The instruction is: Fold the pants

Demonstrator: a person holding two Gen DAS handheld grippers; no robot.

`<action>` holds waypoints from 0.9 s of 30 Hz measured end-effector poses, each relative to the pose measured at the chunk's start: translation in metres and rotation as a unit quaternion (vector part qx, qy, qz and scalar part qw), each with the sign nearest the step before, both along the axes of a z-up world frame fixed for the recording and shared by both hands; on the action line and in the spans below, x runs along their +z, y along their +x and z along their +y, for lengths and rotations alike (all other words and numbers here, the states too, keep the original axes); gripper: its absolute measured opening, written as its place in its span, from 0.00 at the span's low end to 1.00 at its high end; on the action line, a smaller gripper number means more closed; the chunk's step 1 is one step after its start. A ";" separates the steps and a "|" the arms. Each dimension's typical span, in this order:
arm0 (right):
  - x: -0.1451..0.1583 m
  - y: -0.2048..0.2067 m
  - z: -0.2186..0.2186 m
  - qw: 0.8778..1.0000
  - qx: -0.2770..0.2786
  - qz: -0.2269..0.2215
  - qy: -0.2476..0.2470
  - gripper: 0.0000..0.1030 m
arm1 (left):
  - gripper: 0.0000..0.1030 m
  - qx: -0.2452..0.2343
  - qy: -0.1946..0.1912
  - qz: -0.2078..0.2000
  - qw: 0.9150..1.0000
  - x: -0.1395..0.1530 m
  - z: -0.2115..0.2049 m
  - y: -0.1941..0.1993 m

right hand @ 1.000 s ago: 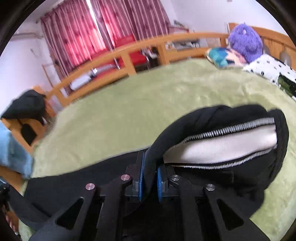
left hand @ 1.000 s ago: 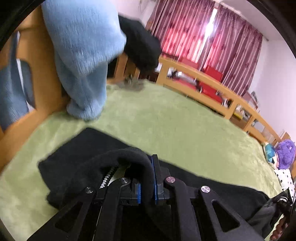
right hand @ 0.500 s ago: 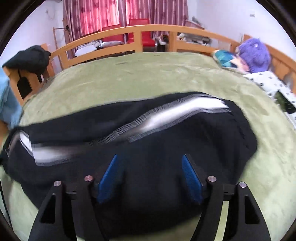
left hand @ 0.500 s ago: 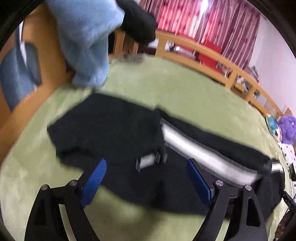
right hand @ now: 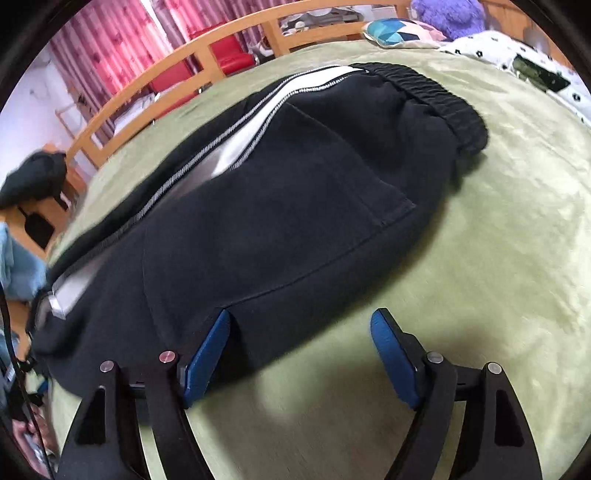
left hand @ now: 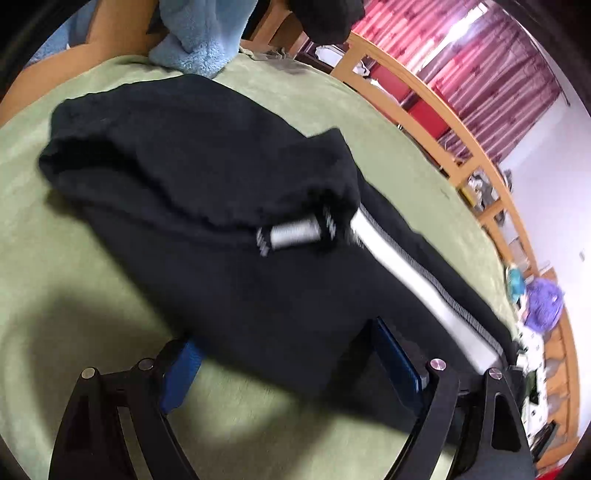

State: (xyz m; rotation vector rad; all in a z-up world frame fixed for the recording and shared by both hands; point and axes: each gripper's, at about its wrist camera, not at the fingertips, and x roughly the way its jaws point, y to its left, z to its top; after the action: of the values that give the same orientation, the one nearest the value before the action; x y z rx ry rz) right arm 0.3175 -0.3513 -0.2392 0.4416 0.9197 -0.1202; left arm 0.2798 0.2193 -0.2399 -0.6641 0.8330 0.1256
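Pants (right hand: 280, 206) lie flat on the green blanket (right hand: 498, 258). Left gripper (left hand: 291, 354) fingers apart over the near hem; right gripper (right hand: 301, 354) jaws opening, clamping nothing.

Black pants (right hand: 295, 206), white side stripe, lying flat on green blanket (right hand: 498, 240)

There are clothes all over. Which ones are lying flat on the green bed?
The black pants with the white side stripe. The fluffy blue garment hangs over the wooden bed frame, and the other black garment is draped on the frame too.
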 end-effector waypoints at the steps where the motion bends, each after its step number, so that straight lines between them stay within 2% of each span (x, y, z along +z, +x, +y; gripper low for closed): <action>1: 0.000 0.006 0.001 1.000 -0.003 -0.003 -0.003 0.79 | 0.85 0.004 -0.008 0.001 1.000 -0.002 0.002 0.005; 4: -0.002 0.027 0.001 1.000 -0.020 -0.008 -0.008 0.79 | 0.83 0.016 -0.027 -0.003 1.000 -0.006 0.007 0.019; 6: -0.005 0.039 0.002 0.999 -0.029 -0.012 -0.019 0.76 | 0.76 0.024 -0.026 -0.005 0.999 -0.007 0.005 0.025; 7: -0.005 0.044 0.004 0.999 -0.038 -0.011 -0.028 0.65 | 0.64 0.027 -0.022 -0.003 0.999 -0.007 0.003 0.027; 8: -0.005 0.048 0.004 0.998 -0.046 -0.012 -0.034 0.41 | 0.56 0.031 -0.017 -0.002 0.999 -0.007 0.003 0.026; 9: -0.004 0.050 0.001 0.999 -0.047 -0.017 -0.016 0.27 | 0.37 0.029 -0.012 -0.005 1.000 -0.006 0.003 0.026; 10: -0.005 0.050 -0.004 0.999 -0.045 -0.020 0.005 0.20 | 0.21 0.021 -0.008 -0.007 1.000 -0.004 0.002 0.026; 11: -0.003 0.047 -0.010 0.998 -0.052 -0.028 0.020 0.16 | 0.13 0.011 -0.009 -0.010 1.000 -0.001 0.003 0.024; 13: 0.004 0.037 -0.013 0.997 -0.062 -0.050 0.025 0.14 | 0.10 0.013 -0.009 -0.015 1.000 0.009 0.004 0.014; 15: 0.022 0.018 -0.013 0.995 -0.063 -0.072 0.003 0.10 | 0.10 0.009 -0.002 -0.020 1.000 0.020 0.001 0.002; 17: 0.036 0.001 -0.016 0.995 -0.058 -0.084 0.000 0.08 | 0.10 0.004 0.003 -0.022 1.000 0.029 -0.003 -0.011; 20: 0.053 -0.016 -0.022 0.995 -0.056 -0.084 -0.014 0.08 | 0.09 -0.006 -0.014 -0.023 1.000 0.038 -0.011 -0.039; 24: 0.067 -0.073 -0.055 0.994 -0.069 -0.081 -0.005 0.08 | 0.10 -0.033 -0.009 -0.020 0.999 0.047 -0.041 -0.086; 27: 0.070 -0.113 -0.083 0.994 -0.077 -0.073 -0.013 0.08 | 0.10 -0.058 -0.012 -0.011 0.998 0.044 -0.065 -0.128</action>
State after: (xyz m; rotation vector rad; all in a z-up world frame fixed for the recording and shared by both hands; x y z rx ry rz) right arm 0.2042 -0.4341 -0.1690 0.4915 0.7387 -0.2373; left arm 0.1517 0.1545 -0.1963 -0.6361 0.8507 0.0027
